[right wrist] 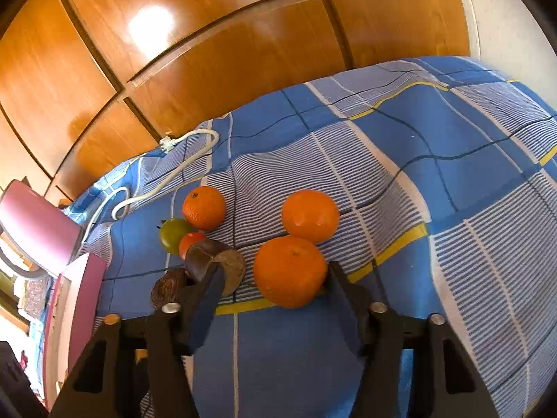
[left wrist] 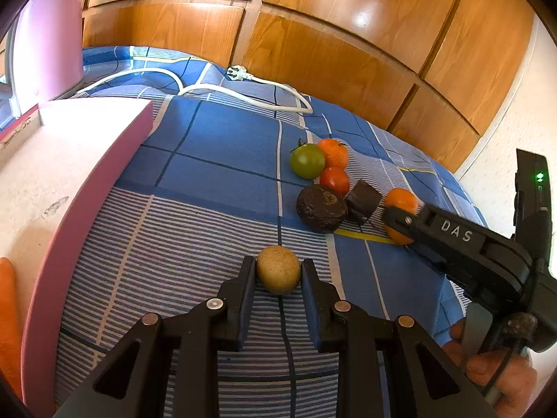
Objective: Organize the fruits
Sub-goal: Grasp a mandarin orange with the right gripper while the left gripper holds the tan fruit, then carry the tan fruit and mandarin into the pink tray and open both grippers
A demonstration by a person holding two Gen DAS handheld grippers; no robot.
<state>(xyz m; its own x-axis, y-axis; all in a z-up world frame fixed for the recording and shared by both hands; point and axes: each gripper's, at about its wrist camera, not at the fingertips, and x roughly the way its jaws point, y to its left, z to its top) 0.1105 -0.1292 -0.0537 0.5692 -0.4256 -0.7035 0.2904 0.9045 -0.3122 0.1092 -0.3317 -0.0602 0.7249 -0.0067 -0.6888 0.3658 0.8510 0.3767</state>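
1. Nearest me, the left gripper (left wrist: 278, 275) had its pads pressed on both sides of the small tan fruit (left wrist: 278, 270), nearly closed, with the fruit low over the striped blue cloth (left wrist: 216, 230). It pointed steeply down.
2. My worry there: the fruit was round and sat right at the fingertips, so a quick lift or any slack in the squeeze could let it pop forward and roll.
3. Just to the left stood the pink box (left wrist: 87, 188), close enough that a careless swing toward it could clip its wall.
4. On the right, the right gripper (right wrist: 275, 278) straddled the nearest orange (right wrist: 290, 271). The right finger touched its skin, but a gap showed on the left, so it was not clamped yet.
5. That left finger (right wrist: 205, 296) lay against the dark cut piece (right wrist: 209, 261), and closing could drag or pinch it instead of the orange.
6. Touching behind was a second orange (right wrist: 310, 216), which a nudge would set rolling.
7. Farther off, the third orange (right wrist: 203, 208), green tomato (right wrist: 172, 235) and red tomato (right wrist: 189, 240) clustered together, with the white cable (right wrist: 181, 163) beyond.
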